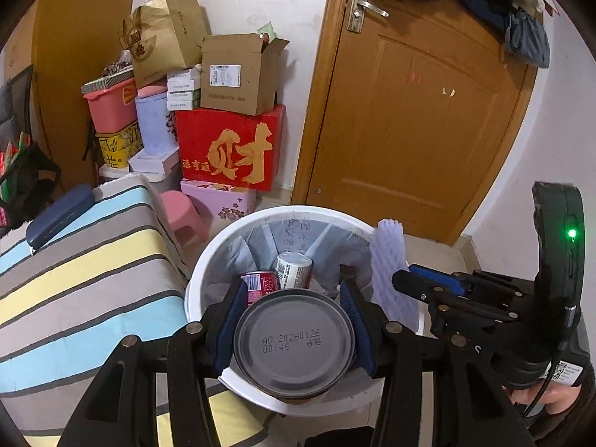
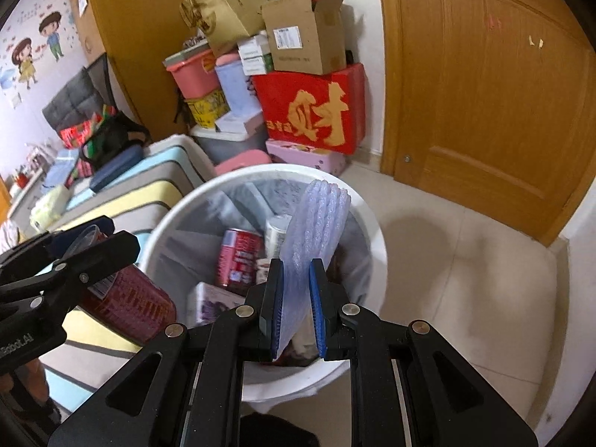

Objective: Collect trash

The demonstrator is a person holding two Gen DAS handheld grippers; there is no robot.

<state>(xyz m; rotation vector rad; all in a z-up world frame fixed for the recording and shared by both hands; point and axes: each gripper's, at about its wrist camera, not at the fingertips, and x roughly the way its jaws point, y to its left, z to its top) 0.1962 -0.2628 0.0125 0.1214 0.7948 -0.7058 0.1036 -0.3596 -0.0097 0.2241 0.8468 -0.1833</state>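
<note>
We read "AQ 20260126 00:46", plus small characters we cannot resolve, stamped on the can's grey bottom (image 1: 294, 339). The red box (image 1: 229, 147) carries a large gold "财". Other labels are too small or blurred.

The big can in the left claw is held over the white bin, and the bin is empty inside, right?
Not quite. The big can is gripped by the left claw over the white bin, but the bin is not empty. The left wrist view shows a red can and a white can already lying inside it.
</note>
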